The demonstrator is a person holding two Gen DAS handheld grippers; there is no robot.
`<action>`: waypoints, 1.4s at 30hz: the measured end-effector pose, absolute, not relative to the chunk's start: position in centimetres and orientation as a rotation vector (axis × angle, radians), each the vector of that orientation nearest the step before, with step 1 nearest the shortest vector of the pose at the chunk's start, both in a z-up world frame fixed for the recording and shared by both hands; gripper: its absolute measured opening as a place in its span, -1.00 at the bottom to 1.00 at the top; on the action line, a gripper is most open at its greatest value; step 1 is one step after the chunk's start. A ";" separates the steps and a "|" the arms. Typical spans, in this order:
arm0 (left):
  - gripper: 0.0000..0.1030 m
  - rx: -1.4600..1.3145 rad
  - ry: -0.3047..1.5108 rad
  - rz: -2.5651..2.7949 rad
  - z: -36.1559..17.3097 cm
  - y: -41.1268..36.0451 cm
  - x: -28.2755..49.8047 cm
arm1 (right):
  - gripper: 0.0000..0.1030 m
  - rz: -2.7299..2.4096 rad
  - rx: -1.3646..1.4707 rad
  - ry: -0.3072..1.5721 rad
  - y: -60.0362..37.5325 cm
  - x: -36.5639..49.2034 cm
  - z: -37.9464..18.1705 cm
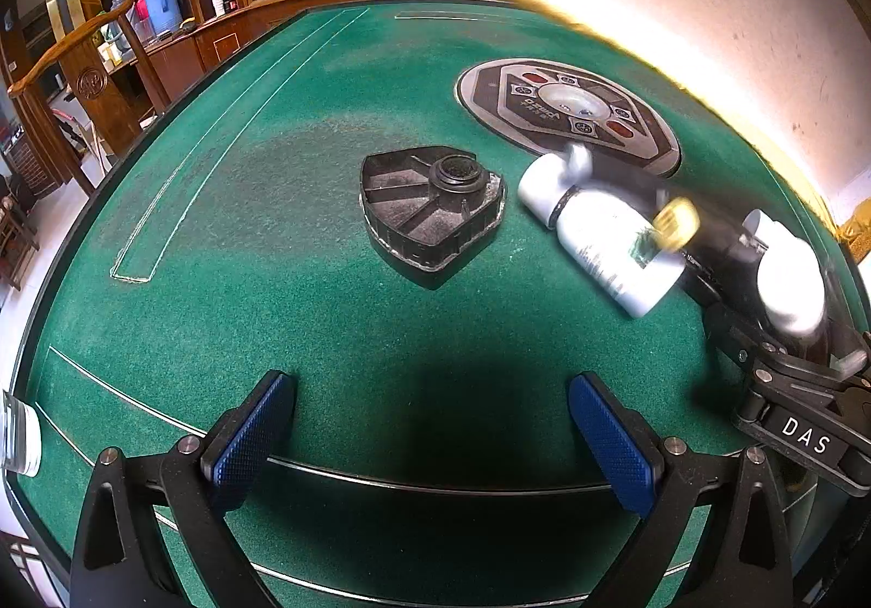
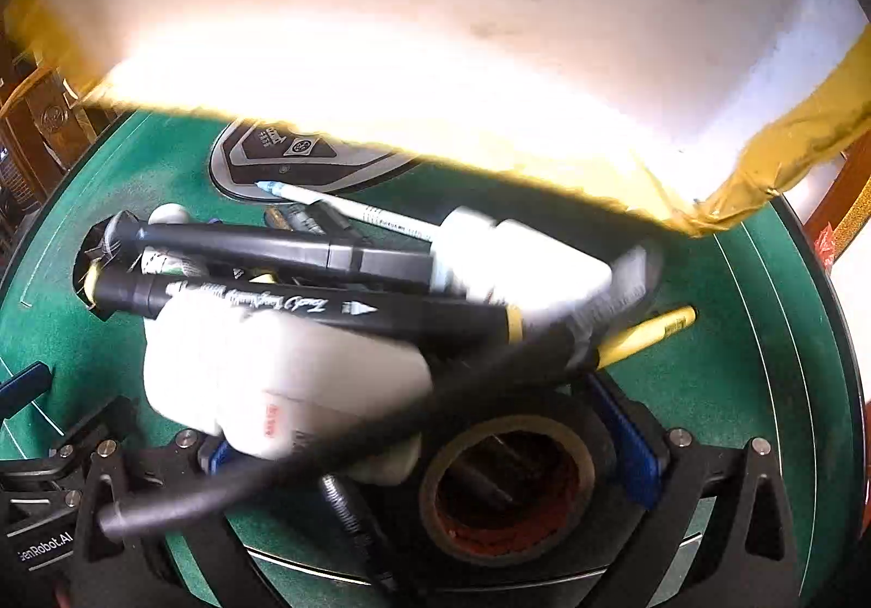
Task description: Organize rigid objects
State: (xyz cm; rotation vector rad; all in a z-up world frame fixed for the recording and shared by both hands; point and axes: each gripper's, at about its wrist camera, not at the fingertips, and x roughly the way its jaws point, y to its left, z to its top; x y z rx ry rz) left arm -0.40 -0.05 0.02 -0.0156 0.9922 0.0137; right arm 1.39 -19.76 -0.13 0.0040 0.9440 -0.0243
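Note:
In the left wrist view my left gripper (image 1: 430, 423) is open and empty above the green felt table (image 1: 272, 238). A black wedge-shaped plastic part (image 1: 430, 208) lies ahead of it. To its right lies a white bottle (image 1: 604, 232) among blurred markers. My right gripper (image 1: 784, 368) shows at the right edge beside another white bottle (image 1: 789, 281). In the right wrist view my right gripper (image 2: 430, 439) has its jaws apart around a heap: a white bottle (image 2: 283, 379), black markers (image 2: 305, 306), a yellow pen (image 2: 648, 333) and a black tape roll (image 2: 506, 488).
A round metal control panel (image 1: 566, 110) is set in the table's middle. A white box with yellow tape (image 2: 435, 36) hangs over the heap. A clear jar (image 1: 19, 436) stands at the left edge. Wooden furniture (image 1: 109, 80) stands beyond the table.

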 end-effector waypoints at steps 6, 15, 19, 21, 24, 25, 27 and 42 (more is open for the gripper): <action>0.99 -0.015 0.993 0.014 0.0 -0.1 -0.4 | 0.99 -0.024 0.003 0.944 -19.8 1.5 0.1; 0.99 -0.015 0.993 0.014 0.0 -0.1 -0.4 | 0.99 -0.025 0.004 0.943 -19.9 1.7 0.2; 0.99 -0.016 0.993 0.014 0.0 -0.1 -0.4 | 0.99 -0.025 0.003 0.943 -19.8 1.7 0.1; 0.99 -0.015 0.992 0.014 0.0 -0.1 -0.4 | 0.99 -0.025 0.003 0.943 -19.6 1.5 0.1; 0.99 -0.016 0.992 0.013 0.0 -0.1 -0.4 | 0.99 -0.024 0.002 0.942 -19.6 1.4 -0.3; 0.99 -0.016 0.992 0.014 0.0 -0.1 -0.4 | 0.99 -0.024 0.003 0.940 -19.6 1.4 -0.3; 0.99 -0.016 0.992 0.013 0.0 0.0 -0.4 | 0.99 -0.024 0.002 0.942 -19.6 1.4 -0.2; 0.99 -0.017 0.993 0.008 0.1 -0.1 -0.5 | 0.99 0.025 -0.024 0.977 -19.3 1.3 0.4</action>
